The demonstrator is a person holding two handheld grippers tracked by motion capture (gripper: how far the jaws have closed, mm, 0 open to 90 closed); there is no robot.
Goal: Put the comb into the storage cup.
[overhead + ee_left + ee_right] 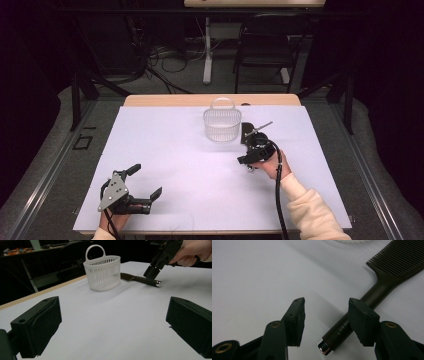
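Comb (384,277) lies flat on the white table (165,150), its handle end between a gripper's parted jaws

Right gripper (325,312) hovers low, jaws half spread with no pad pressing the handle; the comb's teeth point toward the white basket (222,122) just beside it. Left gripper (142,182) rests well apart near the table's front edge, jaws wide and holding nothing

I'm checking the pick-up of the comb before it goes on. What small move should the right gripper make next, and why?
Probably shift the right gripper slightly sideways and down so the comb's handle sits between its jaws, then close. The jaws stand apart, and the handle lies on the white table cover partly under one jaw rather than centred in the gap. The white basket stands just beyond the comb.
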